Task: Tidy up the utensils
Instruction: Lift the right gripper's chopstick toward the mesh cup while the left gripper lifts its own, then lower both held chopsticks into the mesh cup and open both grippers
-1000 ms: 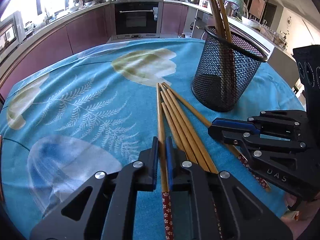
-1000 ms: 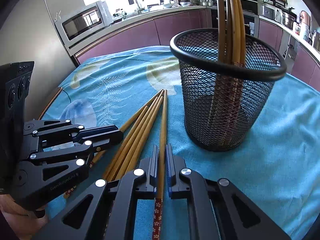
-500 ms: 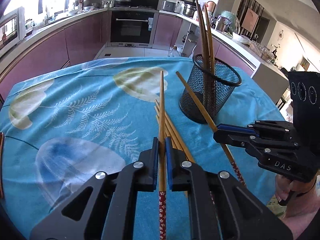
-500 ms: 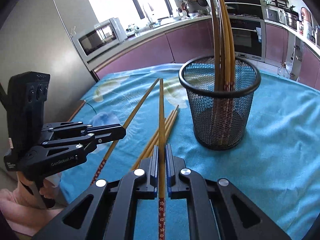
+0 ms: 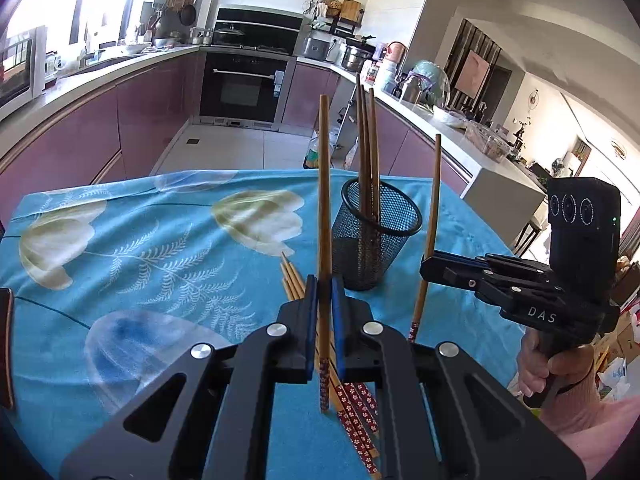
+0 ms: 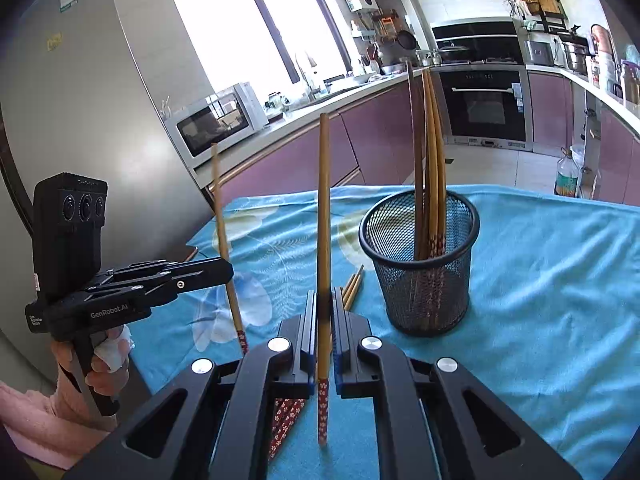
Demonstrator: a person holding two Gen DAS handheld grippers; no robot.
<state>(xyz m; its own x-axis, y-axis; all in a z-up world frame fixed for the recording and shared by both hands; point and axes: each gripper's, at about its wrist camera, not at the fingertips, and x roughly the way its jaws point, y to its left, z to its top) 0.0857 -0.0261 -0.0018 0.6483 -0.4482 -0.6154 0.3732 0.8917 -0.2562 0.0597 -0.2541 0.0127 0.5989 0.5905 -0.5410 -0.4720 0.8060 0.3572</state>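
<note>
My left gripper [image 5: 323, 296] is shut on a wooden chopstick [image 5: 324, 200] with a red flowered end, held upright above the table. My right gripper [image 6: 323, 308] is shut on another chopstick [image 6: 324, 220], also upright. Each gripper shows in the other's view, the right one [image 5: 427, 270] and the left one [image 6: 226, 274], both to the side of a black mesh holder [image 5: 374, 236] [image 6: 420, 264]. The holder stands on the table with three chopsticks [image 6: 430, 152] in it. Several more chopsticks [image 5: 352, 396] [image 6: 353, 286] lie on the cloth under the grippers.
The table has a blue flowered cloth [image 5: 160, 248]. A dark object [image 5: 6, 344] lies at its left edge. Purple kitchen cabinets [image 5: 132, 116], an oven [image 5: 244, 88] and a grey fridge [image 6: 80, 120] stand beyond the table.
Both grippers have risen and tipped their chopsticks from level to upright. The views have pulled back from the holder and the chopsticks on the cloth.
</note>
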